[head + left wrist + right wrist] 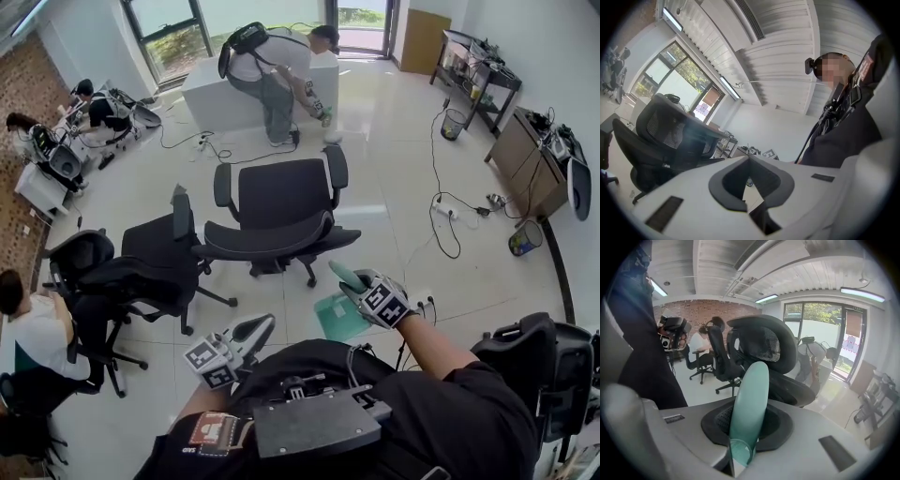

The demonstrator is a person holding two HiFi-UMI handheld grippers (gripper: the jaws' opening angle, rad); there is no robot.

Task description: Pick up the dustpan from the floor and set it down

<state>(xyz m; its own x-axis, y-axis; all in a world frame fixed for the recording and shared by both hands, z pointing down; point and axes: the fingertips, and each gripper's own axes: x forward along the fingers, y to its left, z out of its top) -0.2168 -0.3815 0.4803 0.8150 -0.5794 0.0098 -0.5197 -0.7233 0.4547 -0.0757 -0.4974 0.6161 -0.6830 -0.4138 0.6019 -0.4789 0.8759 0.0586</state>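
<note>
Left tool (255, 330) (750, 180): low at the wearer's left, close to the body, pointing level; jaws together, nothing between them

Right tool (361, 286) (745, 427): ahead of the wearer's right forearm, tilted downward; jaws clamped on the dustpan's handle

Dustpan (339, 317) (750, 394): pale teal; handle stands up between the right tool's pads, its rounded end past the fingertips; the pan hangs just under that tool, over the floor; whether it touches the floor cannot be told

Floor (394, 187): glossy pale tiles, cables trailing across

Office chair (281, 220): black mesh, directly beyond the dustpan, seat facing the wearer

Second office chair (141, 262): black, just left of the first, beside a seated person (33, 323)

Power strip (441, 211): white, on the floor right of the chairs

Waste bin (525, 239): near the right wall, by a wooden cabinet (525, 155)

White block (211, 94): far centre, a person (267, 80) bent over beside it
</note>
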